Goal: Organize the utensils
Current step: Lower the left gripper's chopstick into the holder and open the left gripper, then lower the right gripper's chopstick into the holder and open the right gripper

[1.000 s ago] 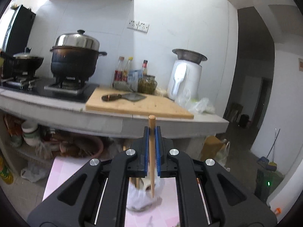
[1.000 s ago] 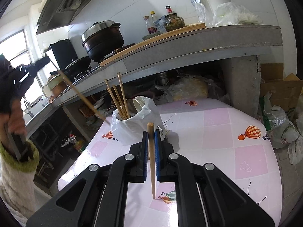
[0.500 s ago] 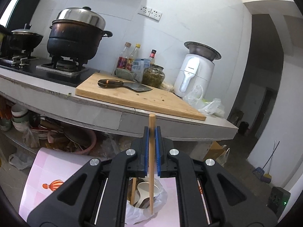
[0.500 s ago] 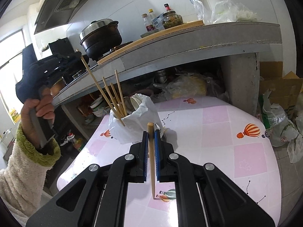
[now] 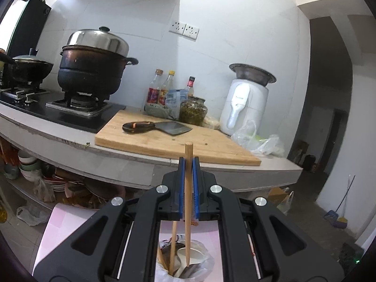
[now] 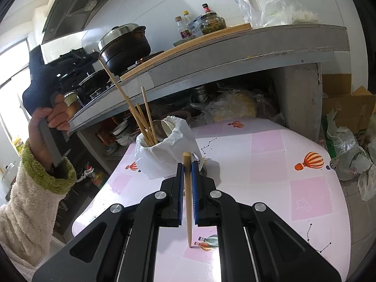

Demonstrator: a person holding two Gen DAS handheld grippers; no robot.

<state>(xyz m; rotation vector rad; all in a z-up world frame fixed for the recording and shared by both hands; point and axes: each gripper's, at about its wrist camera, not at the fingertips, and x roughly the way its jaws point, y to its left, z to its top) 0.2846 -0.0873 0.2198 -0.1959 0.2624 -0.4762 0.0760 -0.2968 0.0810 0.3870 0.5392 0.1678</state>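
Far left of the right-wrist view: a hand (image 6: pixel 45 127) in a fleecy cream sleeve (image 6: pixel 30 202) grips the left gripper (image 6: pixel 94 55), clenched on a wooden chopstick (image 6: pixel 117 87); the stick slants down, its lower end among the sticks in the utensil holder (image 6: pixel 164 150), a cup wrapped in white plastic bag on the pink table (image 6: pixel 270 164); other chopsticks (image 6: pixel 146 117) and white spoons (image 6: pixel 168 124) stand in it; how deep the held tip sits I cannot tell. Left-wrist view agrees: tip inside the holder's mouth.

Centre: right gripper (image 6: pixel 187 171), jaws clamped on a second chopstick (image 6: pixel 188 202), upright, tip at or just above the table near a balloon print (image 6: pixel 206 245); holder just beyond it.

Right: counter slab (image 6: pixel 258 44) above; cardboard box (image 6: pixel 347 110) and bags beside the table.

Step in hand, as judged: dropping the left stick into the holder. Next calls for letting go once the tip is well inside; then the right stick must rise over the rim; the loose bag could snag a tip.
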